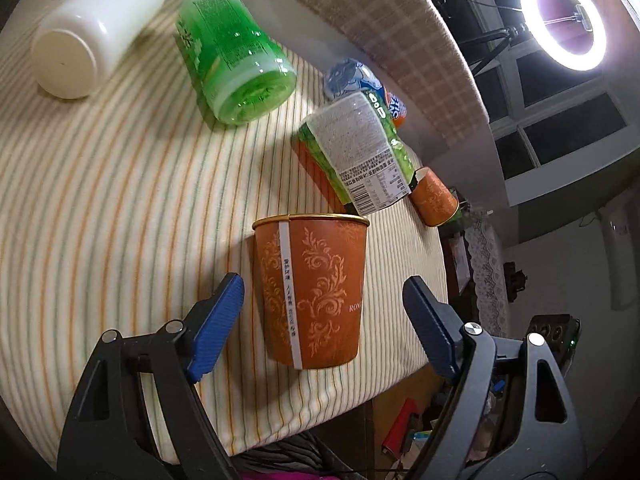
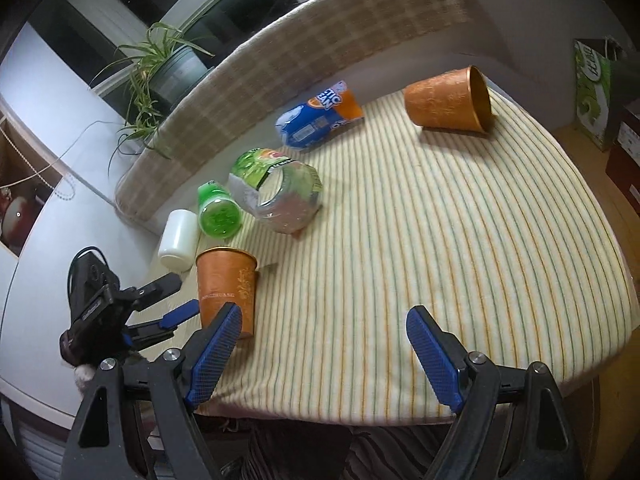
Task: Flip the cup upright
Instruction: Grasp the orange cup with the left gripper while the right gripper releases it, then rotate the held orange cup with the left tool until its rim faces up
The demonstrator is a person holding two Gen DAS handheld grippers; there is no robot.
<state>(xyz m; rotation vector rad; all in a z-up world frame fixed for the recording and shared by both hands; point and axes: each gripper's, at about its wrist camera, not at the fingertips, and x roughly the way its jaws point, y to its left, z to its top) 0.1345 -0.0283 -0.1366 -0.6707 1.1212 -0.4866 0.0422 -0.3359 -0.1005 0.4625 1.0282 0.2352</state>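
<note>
Already upright, orange paper cup (image 1: 314, 292) sat between left gripper (image 1: 324, 312) — jaws wide, gripping nothing; right gripper (image 2: 324, 344) open, empty — second cup (image 2: 448, 100) lay sideways.

My cup (image 1: 312, 292) is orange with paler swirly scrollwork and a gold rim, sitting on a cream cloth (image 1: 120, 200) with thin orange-green stripes.

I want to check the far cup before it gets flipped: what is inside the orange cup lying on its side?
The tipped orange cup shows a bare gold inner wall through its open mouth, with nothing visible inside. Its deepest part, near the base, is hidden from the right wrist view.
</note>
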